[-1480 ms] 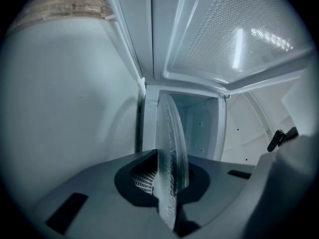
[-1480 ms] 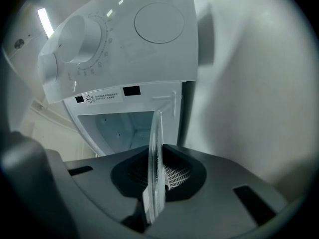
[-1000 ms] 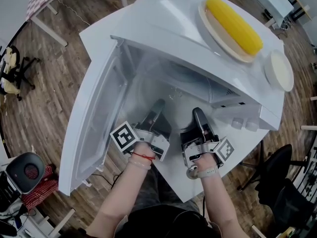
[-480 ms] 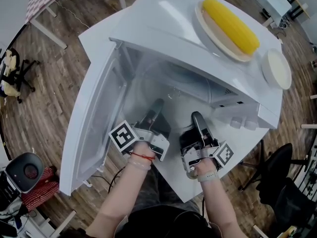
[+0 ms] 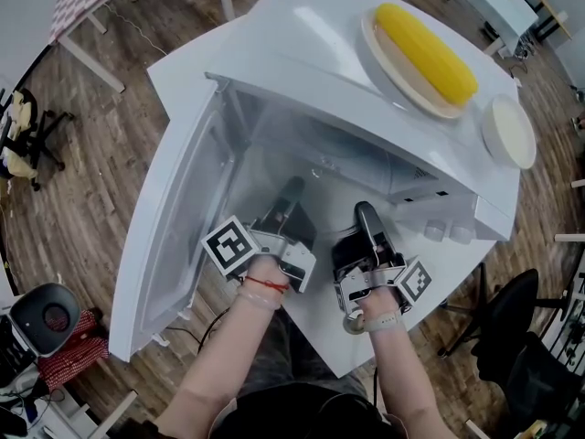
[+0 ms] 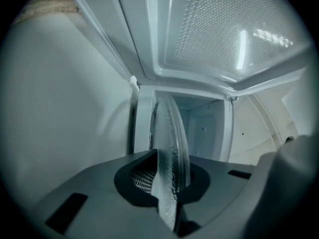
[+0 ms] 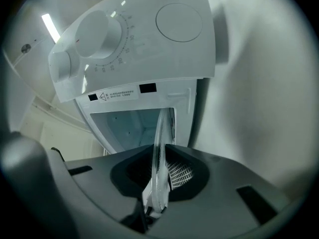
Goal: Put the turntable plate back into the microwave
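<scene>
The microwave [image 5: 302,35] stands on a table [image 5: 178,67], with its door [image 5: 174,236] swung open to the left and its control knobs [image 7: 97,34] to the right of the cavity. On its top, toward the right, a corn cob [image 5: 428,51] lies on a plate [image 5: 373,37], and a smaller dish [image 5: 508,131] sits just beside it, further right. Before the cavity mouth the left gripper [image 5: 285,210] and right gripper [image 5: 368,231] sit side by side. Each clamps the near rim of the turntable plate [image 6: 172,153], which reaches toward the cavity.
</scene>
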